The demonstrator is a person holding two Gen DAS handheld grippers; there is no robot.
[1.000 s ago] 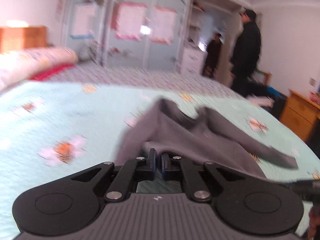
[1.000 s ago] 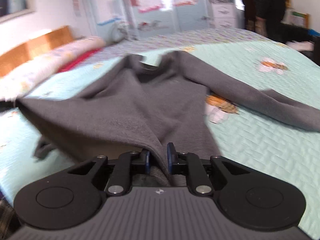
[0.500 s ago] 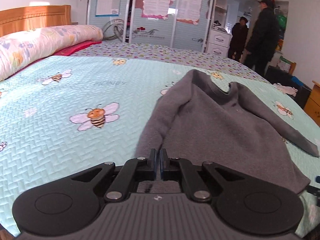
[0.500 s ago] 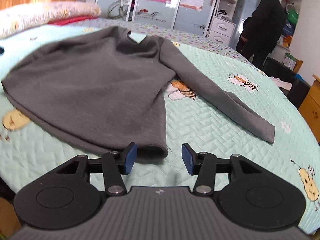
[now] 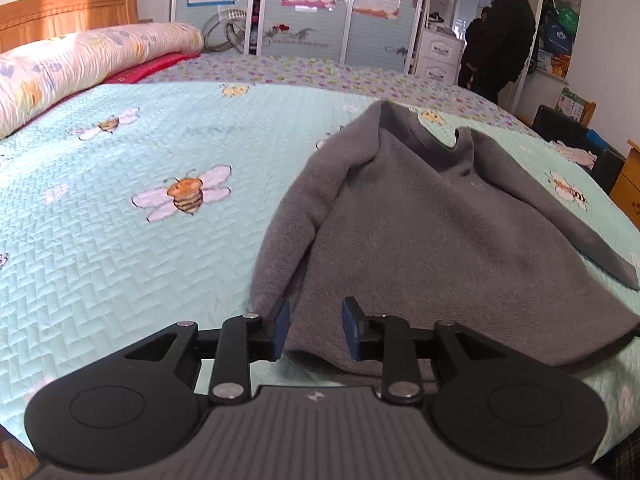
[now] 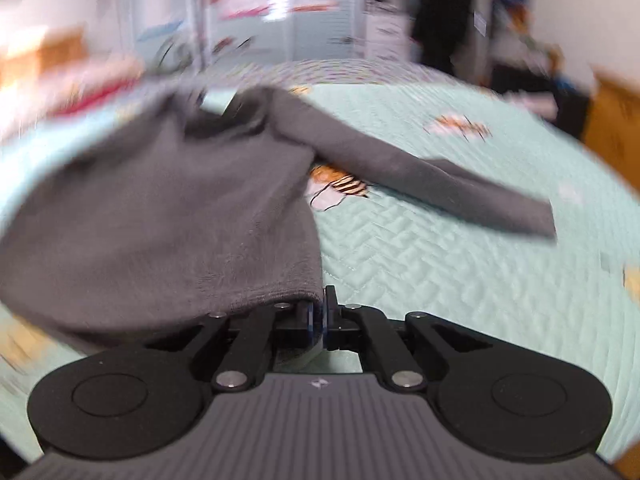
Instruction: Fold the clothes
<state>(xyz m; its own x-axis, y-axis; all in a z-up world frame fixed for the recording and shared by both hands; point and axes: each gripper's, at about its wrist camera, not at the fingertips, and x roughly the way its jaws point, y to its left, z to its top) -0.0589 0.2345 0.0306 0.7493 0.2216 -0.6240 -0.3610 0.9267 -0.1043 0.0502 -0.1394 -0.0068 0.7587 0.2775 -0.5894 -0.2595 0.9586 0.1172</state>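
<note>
Right now a grey sweater (image 5: 460,240) lies spread on the bed (image 5: 120,248), over a mint quilt w/ bee prints, neck end toward the far side of the bed, hem toward the cameras.

Left hand-held gripper (image 5: 314,328): jaws have just been opening and stand part-way apart. The sweater's near hem corner sits between the blue pads (image 5: 280,326), but they don't press on it; the cloth lies slack on the quilt. The near sleeve runs from the shoulder down along the garment's left edge to a point just beside the left pad.

Right hand-held gripper (image 6: 319,320): jaws have just been closing and are now pinched together on the other hem corner of the sweater (image 6: 180,208), fabric caught between the pads. That view is blurred, esp. toward the edges. The other sleeve (image 6: 440,184) stretches out flat to the right across the quilt, apart from the body of the garment, w/ a bee print showing in the gap between them.

Background: rolled floral duvet (image 5: 80,60) and wooden headboard (image 5: 68,16) at far left, wardrobe doors w/ posters behind, and 2 people in dark clothes (image 5: 504,36) standing at the far right near a white drawer unit.
</note>
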